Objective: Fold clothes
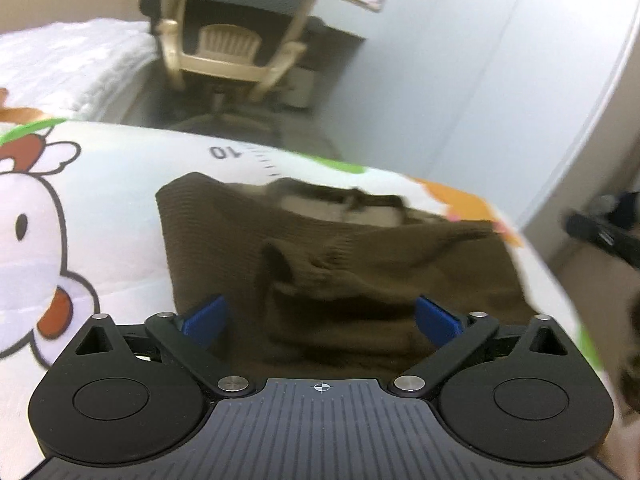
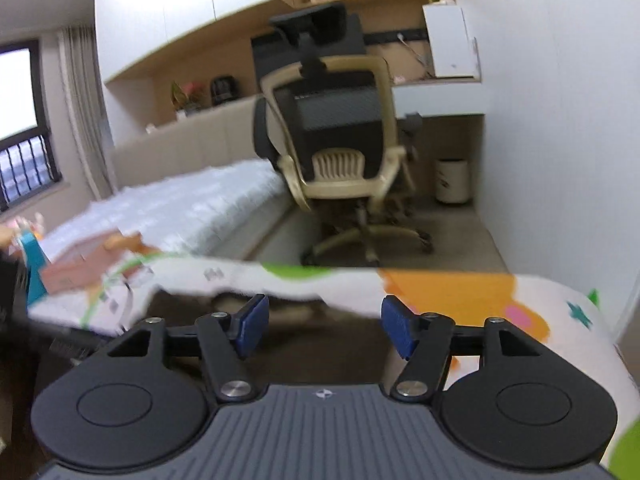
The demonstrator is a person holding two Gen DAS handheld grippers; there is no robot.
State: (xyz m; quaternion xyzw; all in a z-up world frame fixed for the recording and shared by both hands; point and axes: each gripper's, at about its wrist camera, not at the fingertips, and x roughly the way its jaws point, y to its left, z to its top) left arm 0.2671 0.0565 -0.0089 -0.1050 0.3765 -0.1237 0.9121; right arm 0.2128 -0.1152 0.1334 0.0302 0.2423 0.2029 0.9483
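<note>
Hovering hand-held grippers [image 1: 320,316] spread, brown sweater [image 1: 360,252] below

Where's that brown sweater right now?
In the left wrist view, the brown sweater lies crumpled on the cartoon-printed mat, just ahead of the left gripper, whose jaws are open.

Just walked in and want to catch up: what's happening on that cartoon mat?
A person is folding clothes with two handheld grippers. A brown knit sweater lies partly folded on the cartoon-printed mat, one sleeve laid across its body. The left gripper hovers open over the sweater's near edge, holding nothing. The right gripper is open too, low over the same garment, though that view is blurred.
</note>
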